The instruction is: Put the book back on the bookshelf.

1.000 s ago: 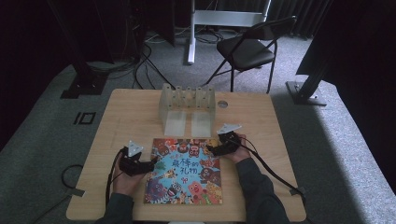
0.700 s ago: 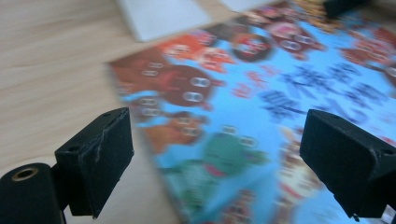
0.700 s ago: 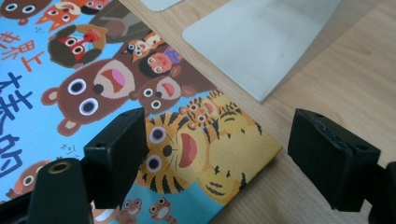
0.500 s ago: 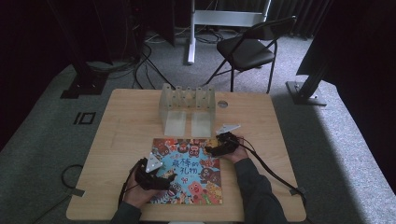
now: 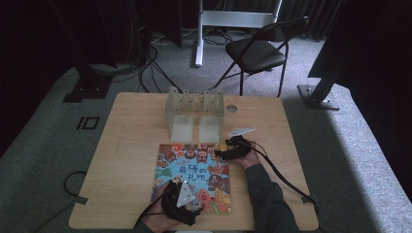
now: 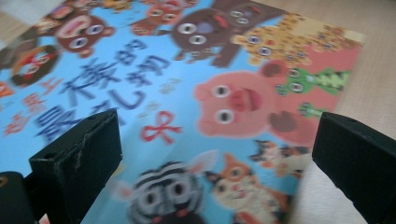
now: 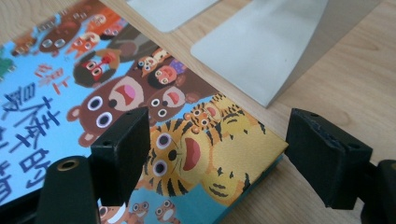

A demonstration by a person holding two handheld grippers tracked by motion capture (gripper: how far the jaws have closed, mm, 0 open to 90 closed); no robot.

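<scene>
A colourful children's picture book with cartoon animals on a blue cover lies flat on the near middle of the light wooden table, its title in large blue Chinese characters, "最棒的礼物". The left gripper hovers over the book's near edge; its jaws have just been opening and stand wide, holding nothing. The right gripper sits at the book's far right corner, jaws wide and closing slightly, straddling the corner without pressing it. A clear acrylic rack stands just beyond.

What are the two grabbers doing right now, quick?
Left gripper: open, holds nothing, over the colourful animal picture book.
Right gripper: open, jaws either side of the book's corner.
</scene>
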